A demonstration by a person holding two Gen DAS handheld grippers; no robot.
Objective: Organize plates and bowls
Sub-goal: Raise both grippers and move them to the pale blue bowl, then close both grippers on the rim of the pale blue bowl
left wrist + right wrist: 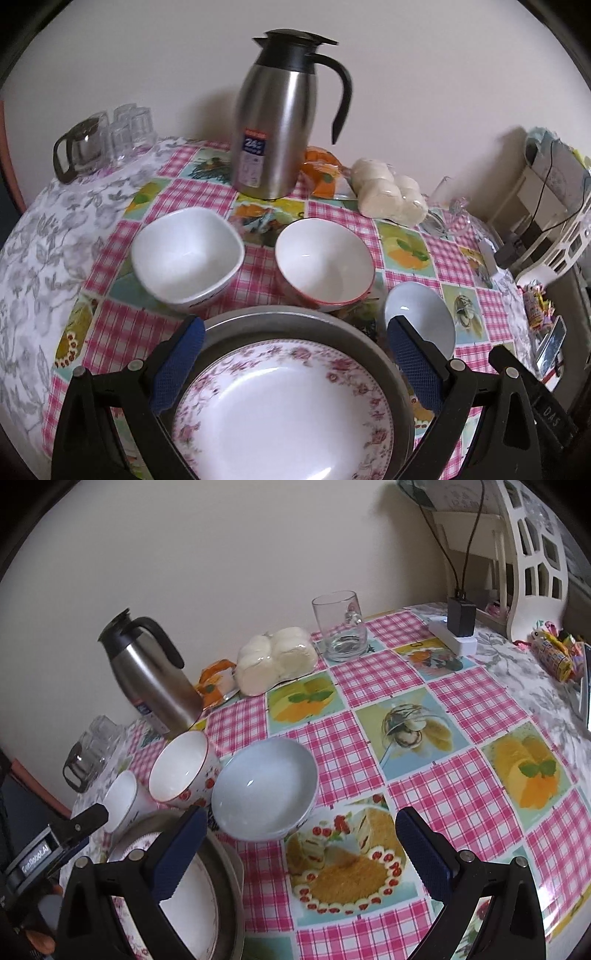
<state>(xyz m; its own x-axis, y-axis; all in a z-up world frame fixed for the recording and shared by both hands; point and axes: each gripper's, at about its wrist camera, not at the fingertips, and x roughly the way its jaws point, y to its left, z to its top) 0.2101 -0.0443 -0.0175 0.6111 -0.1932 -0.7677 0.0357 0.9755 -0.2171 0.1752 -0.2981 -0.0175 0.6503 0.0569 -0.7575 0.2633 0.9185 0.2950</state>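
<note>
Left wrist, left claw [295, 354] spread over floral plate [284, 413], bowls beyond.

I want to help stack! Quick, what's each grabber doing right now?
Left gripper: open, empty, over the floral plate.
Right gripper: open, empty, above the tablecloth.

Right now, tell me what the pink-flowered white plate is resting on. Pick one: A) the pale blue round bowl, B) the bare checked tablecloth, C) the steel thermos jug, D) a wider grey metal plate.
D: the left wrist view shows the pink-flowered white plate sitting inside the rim of a wider grey metal plate, whose edge rings it on all visible sides; the left gripper hovers open over both.
</note>
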